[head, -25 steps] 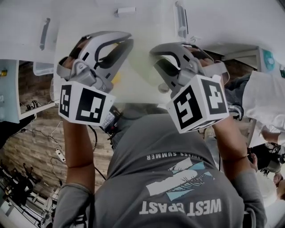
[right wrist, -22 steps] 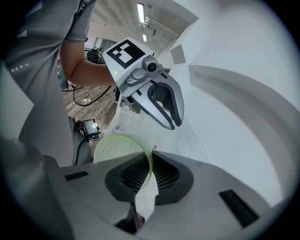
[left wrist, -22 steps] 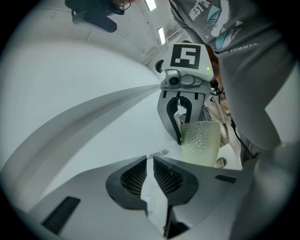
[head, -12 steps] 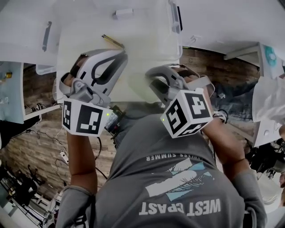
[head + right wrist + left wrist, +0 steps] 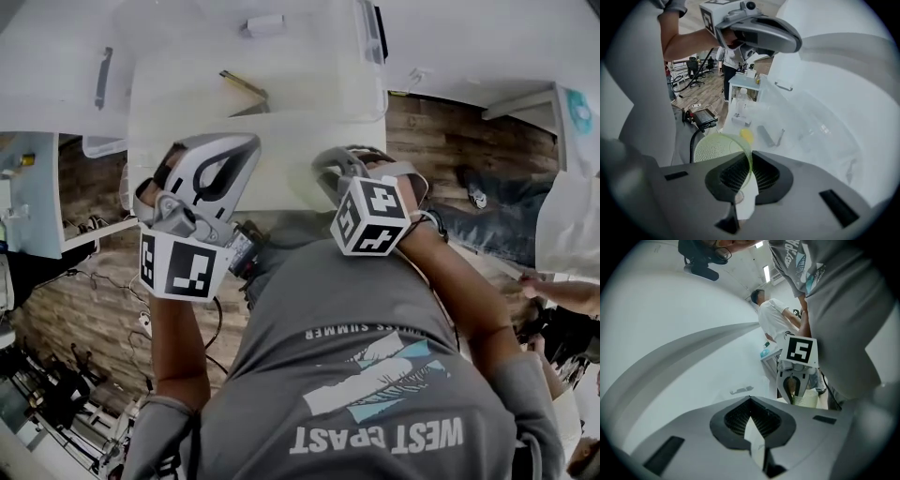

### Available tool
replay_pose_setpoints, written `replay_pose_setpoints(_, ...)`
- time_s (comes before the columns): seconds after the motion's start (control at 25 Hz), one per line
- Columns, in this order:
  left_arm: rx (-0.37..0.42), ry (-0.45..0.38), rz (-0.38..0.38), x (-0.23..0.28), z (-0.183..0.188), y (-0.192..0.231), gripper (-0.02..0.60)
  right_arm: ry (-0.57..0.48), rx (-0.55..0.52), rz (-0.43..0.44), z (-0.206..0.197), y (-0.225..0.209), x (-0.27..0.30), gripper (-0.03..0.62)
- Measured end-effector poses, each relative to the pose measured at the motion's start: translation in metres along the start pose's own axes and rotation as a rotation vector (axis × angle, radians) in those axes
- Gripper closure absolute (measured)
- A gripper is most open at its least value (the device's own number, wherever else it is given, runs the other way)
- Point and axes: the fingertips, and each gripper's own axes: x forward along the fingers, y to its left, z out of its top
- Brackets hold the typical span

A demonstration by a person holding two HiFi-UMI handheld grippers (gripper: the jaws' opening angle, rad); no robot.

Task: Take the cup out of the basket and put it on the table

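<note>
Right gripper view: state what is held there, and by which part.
The right gripper pinches the translucent green cup by its thin wall at the rim.

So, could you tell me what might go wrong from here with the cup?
1. The right gripper pinches only the thin wall of the green cup, so the cup could slip or buckle.
2. The cup appears to hang right at the edge of the table; released here, it may tip off.
</note>
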Motion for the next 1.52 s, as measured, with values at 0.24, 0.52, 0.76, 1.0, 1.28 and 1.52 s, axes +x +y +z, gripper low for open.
replay_pose_setpoints(0.24,-0.025,0.029,-0.049,-0.003,-0.004,-0.01,0.572,0.038,0.054,0.038,-0.023,0.011,0.035,0.568)
replay_pose_setpoints(0.52,-0.049,0.043,-0.079,-0.001,-0.016,-0.02,0.572,0.101,0.105,0.074,-0.046,0.012,0.076,0.568)
replay_pose_setpoints(0.76,-0.076,0.052,-0.088,-0.002,-0.027,-0.032,0.572,0.176,0.13,0.117,-0.064,0.018,0.103,0.568)
replay_pose_setpoints(1.0,-0.095,0.056,-0.083,-0.005,-0.031,-0.039,0.572,0.229,0.161,0.137,-0.074,0.014,0.113,0.568)
replay_pose_setpoints(1.28,-0.107,0.062,-0.087,-0.007,-0.034,-0.046,0.572,0.277,0.202,0.153,-0.086,0.012,0.126,0.566)
replay_pose_setpoints(1.52,-0.111,0.063,-0.093,-0.007,-0.036,-0.048,0.572,0.272,0.252,0.139,-0.089,0.007,0.129,0.565)
